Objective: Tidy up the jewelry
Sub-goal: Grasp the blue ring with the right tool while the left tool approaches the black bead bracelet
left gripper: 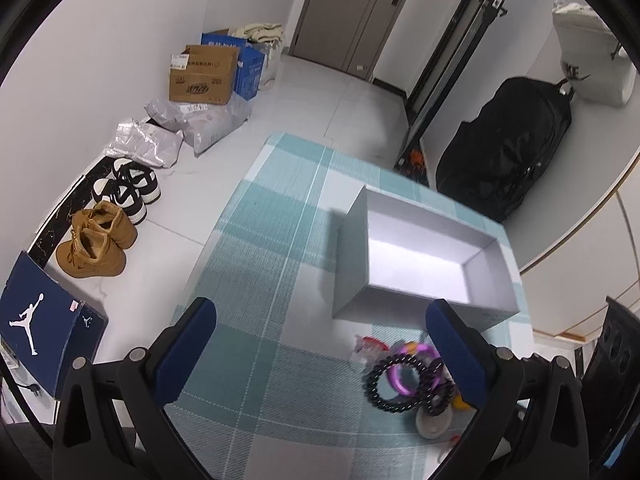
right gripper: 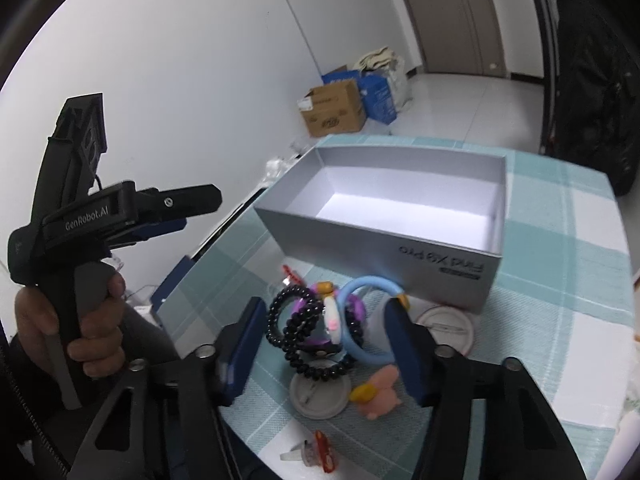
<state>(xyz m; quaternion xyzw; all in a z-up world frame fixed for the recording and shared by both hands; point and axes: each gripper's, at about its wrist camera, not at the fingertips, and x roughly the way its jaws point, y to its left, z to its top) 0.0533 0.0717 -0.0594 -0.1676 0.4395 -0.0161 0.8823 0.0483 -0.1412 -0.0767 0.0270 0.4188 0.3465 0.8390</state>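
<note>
Nearest the right camera: right hand-held gripper [right gripper: 324, 344], its blue-padded jaws standing apart on either side of the jewellery heap, not pressing on anything; whether a pad brushes the blue ring I cannot tell.
Between those jaws: two black beaded bracelets [right gripper: 298, 330], a purple ring-shaped bracelet [right gripper: 356, 308] and a light blue plastic ring bracelet [right gripper: 368, 320], tangled and overlapping on the worktop [right gripper: 560, 240].
Around the heap: two round white lids [right gripper: 320, 398], a small pink figure charm with a yellow band [right gripper: 378, 394], and a red and clear hair clip [right gripper: 316, 454] at the near edge.
Worktop cover: teal and white checked cloth.
To the left: left hand-held gripper [left gripper: 320, 344], jaws wide apart and empty, over bare cloth; the heap lies beside its right finger [left gripper: 460, 360]. A hand [right gripper: 80, 328] grips its black handle.
Beyond the heap: open grey rectangular cardboard box [right gripper: 380, 232], empty, upright, just behind the jewellery.
On the floor farther off: tan boots [left gripper: 96, 240], black and white sneakers [left gripper: 128, 188], a navy shoe box [left gripper: 44, 320], brown cardboard carton [left gripper: 204, 76].
Far end: a closed door [left gripper: 360, 8] and a black jacket [left gripper: 504, 148] hanging.
</note>
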